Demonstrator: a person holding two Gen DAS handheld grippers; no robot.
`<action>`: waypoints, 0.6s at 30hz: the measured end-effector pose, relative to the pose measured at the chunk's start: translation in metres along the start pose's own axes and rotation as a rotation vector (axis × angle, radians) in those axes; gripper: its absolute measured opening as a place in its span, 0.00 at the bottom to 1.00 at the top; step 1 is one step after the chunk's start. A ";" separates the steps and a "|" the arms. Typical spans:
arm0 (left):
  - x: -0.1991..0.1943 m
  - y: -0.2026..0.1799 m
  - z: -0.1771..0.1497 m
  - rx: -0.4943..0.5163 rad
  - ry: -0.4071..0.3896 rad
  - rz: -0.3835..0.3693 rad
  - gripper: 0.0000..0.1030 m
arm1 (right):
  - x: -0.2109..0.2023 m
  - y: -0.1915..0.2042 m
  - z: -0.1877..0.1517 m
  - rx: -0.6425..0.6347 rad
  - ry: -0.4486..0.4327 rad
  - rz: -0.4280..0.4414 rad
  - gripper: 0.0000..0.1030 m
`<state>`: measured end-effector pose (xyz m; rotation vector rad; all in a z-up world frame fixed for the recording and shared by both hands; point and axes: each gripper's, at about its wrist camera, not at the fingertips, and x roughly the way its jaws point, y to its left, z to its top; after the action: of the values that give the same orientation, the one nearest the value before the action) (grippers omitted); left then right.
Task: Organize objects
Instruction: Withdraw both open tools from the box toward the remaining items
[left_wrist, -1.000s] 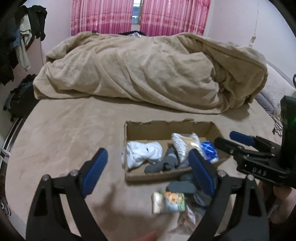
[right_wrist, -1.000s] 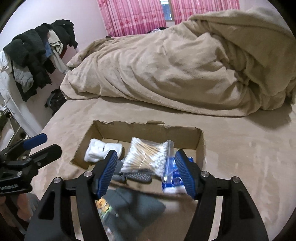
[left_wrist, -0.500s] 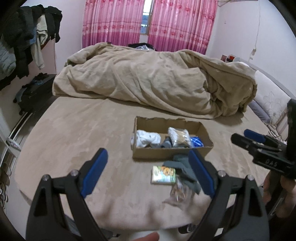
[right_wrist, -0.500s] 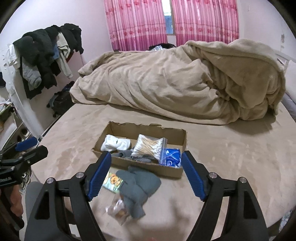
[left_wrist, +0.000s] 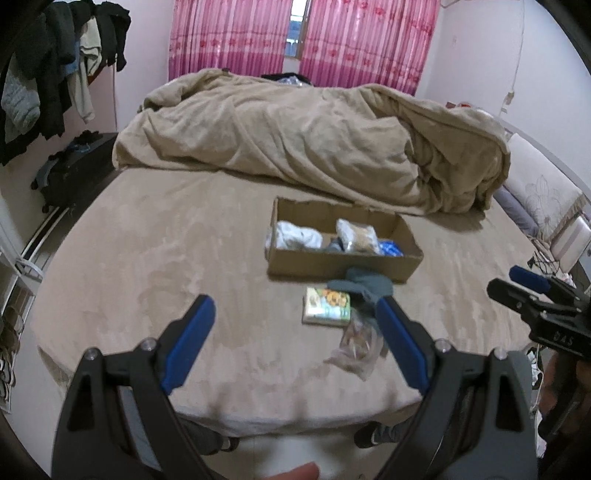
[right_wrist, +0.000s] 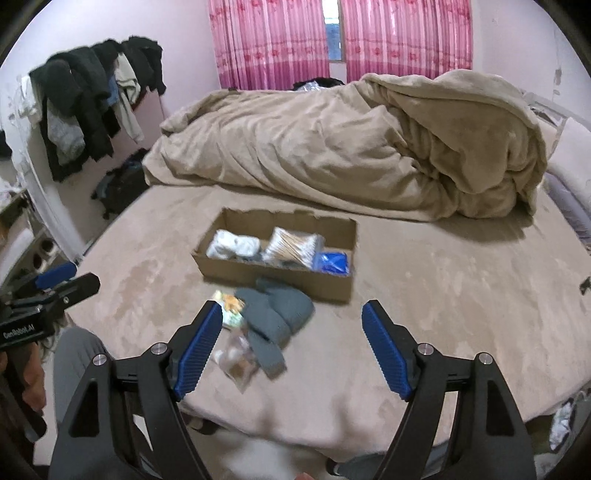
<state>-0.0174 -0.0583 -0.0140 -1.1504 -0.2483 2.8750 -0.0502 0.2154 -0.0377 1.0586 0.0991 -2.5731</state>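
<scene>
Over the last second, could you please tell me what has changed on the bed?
Both tools, left tool and right tool, drew back from the cardboard box, open and empty throughout. Nothing was gripped or released. The gray sock, small packet and clear bag lie unmoved before the box.

Right gripper (right_wrist: 293, 345) spread wide above grey socks (right_wrist: 275, 317), beside cardboard box (right_wrist: 273, 275).
</scene>
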 end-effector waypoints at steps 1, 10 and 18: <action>0.002 0.000 -0.005 0.001 0.006 -0.001 0.87 | 0.000 -0.001 -0.004 0.001 0.007 -0.002 0.78; 0.029 -0.012 -0.024 0.008 0.089 -0.032 0.87 | 0.024 -0.010 -0.025 0.019 0.060 -0.004 0.78; 0.068 -0.033 -0.036 0.066 0.129 -0.026 0.87 | 0.067 -0.022 -0.036 0.032 0.101 -0.001 0.78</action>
<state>-0.0425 -0.0144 -0.0810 -1.3036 -0.1615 2.7504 -0.0773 0.2236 -0.1115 1.2004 0.0847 -2.5300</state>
